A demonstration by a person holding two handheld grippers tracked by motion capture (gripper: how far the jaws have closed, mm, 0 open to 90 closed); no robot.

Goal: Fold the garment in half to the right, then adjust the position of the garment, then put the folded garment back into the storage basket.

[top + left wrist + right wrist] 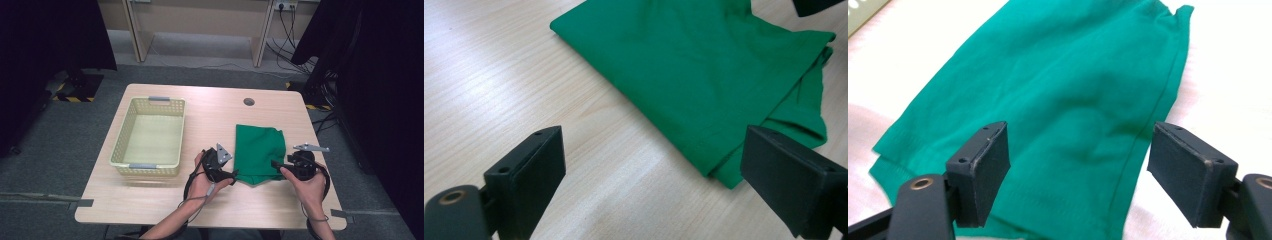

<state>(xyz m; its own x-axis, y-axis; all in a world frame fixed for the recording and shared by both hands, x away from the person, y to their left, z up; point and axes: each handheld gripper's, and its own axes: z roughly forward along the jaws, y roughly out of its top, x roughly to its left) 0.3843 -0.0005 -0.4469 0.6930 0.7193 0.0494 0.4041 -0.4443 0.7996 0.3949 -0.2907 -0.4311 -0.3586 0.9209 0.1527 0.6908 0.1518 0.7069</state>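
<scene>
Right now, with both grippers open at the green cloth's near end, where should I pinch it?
Probably the two near corners of the folded green cloth, one per gripper: left gripper from the left edge, right gripper from the right. The layered hems lie loose there, so a jaw can slide underneath.

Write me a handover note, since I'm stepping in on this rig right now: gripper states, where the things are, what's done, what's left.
Left gripper: open, holding nothing, at the near left corner of the green cloth.
Right gripper: open, fingers wide above the cloth's near right edge, nothing gripped.
Cloth: folded, flat on the table, right of the cream basket.
Basket: holds nothing.
Done: cloth looks folded.
Left: probably lifting the cloth into the basket, judging by the layout.
</scene>
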